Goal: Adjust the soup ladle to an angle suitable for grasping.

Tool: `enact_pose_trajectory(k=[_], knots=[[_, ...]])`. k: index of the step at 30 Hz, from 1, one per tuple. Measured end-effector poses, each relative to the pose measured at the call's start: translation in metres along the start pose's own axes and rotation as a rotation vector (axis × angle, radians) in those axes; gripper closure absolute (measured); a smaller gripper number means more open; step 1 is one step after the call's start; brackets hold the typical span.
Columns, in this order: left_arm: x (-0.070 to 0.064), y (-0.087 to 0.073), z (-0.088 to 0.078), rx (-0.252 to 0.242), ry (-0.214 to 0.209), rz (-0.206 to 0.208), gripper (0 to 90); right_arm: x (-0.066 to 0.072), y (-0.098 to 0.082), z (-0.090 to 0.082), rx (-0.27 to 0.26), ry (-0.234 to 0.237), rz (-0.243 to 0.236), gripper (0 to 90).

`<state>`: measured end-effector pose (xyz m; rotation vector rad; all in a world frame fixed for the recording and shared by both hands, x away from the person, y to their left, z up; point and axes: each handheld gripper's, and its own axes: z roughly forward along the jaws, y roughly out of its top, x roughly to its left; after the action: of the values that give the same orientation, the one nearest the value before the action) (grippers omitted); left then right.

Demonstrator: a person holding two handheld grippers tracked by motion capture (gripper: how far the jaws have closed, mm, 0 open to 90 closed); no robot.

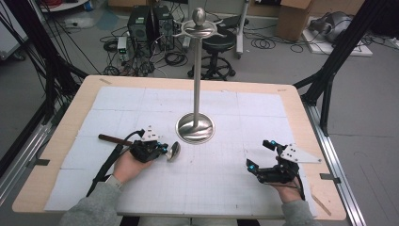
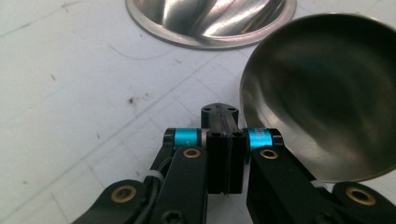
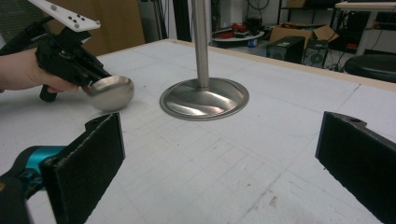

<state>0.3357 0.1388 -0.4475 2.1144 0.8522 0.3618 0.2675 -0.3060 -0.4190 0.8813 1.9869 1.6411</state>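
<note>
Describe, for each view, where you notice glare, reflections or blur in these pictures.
High view: soft and low in detail, with a bright streak on the stand base. Left gripper view: the ladle bowl looms large and dark with dim reflections; the near linkage of the left hand-held gripper is slightly blurred. Right gripper view: the near pads look soft, and the base mirrors light.

A grey floor (image 1: 367,94) strewn with cables is seen beyond the wooden tabletop (image 1: 301,117); computer towers (image 1: 150,23), a black stool (image 1: 217,44) and cardboard boxes (image 1: 294,19) are placed behind.
</note>
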Motion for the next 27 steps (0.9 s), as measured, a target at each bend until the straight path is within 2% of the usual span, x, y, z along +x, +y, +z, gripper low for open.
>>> enact_pose_trajectory(k=[8,14,18,22,25,27], knots=[[-0.006,-0.005,-0.008,0.016,-0.014,0.010,89.6,0.000,0.000,0.001,0.002,0.002,0.007,0.3],[-0.010,-0.010,-0.015,0.025,-0.024,0.033,89.6,-0.001,0.000,0.000,-0.002,0.000,0.002,0.3],[-0.010,-0.015,-0.021,0.020,-0.046,0.019,89.6,-0.001,0.000,0.000,-0.001,0.002,0.002,0.3],[-0.014,-0.018,-0.026,0.024,-0.037,0.045,89.6,-0.001,0.000,0.001,0.001,0.000,0.001,0.3],[-0.012,-0.024,-0.029,0.011,-0.067,0.027,89.6,-0.001,0.000,0.001,0.001,0.000,0.004,0.3],[-0.012,-0.025,-0.031,0.014,-0.071,0.027,89.6,-0.001,0.001,0.001,0.001,-0.001,0.004,0.3]])
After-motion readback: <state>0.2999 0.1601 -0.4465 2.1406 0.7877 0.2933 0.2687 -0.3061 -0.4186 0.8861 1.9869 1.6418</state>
